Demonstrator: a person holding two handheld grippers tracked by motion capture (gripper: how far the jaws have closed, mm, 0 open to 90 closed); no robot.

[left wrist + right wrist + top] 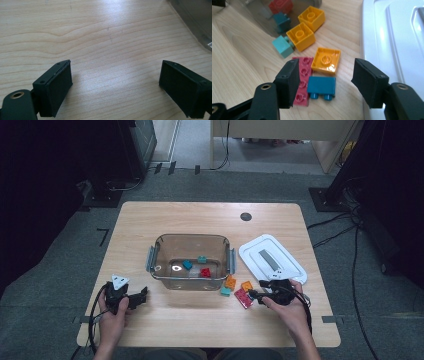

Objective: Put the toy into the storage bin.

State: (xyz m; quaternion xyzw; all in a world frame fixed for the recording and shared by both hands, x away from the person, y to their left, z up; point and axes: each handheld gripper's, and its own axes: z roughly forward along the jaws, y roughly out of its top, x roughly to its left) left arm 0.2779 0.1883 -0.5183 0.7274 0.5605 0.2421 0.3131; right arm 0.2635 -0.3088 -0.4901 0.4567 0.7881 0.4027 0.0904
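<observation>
A lab – dark equipment stands (360, 155), floor cables (330, 230).

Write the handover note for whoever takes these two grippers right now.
Left gripper: open, nothing between its jaws, resting on the table left of the clear bin.
Right gripper: open, low over the loose bricks, jaws straddling the blue brick, pads not on it.
Done: red, blue and teal bricks lie in the bin.
Left: blue brick, pink plate, three orange bricks, teal brick outside; white lid lies off, right of the bin.
</observation>
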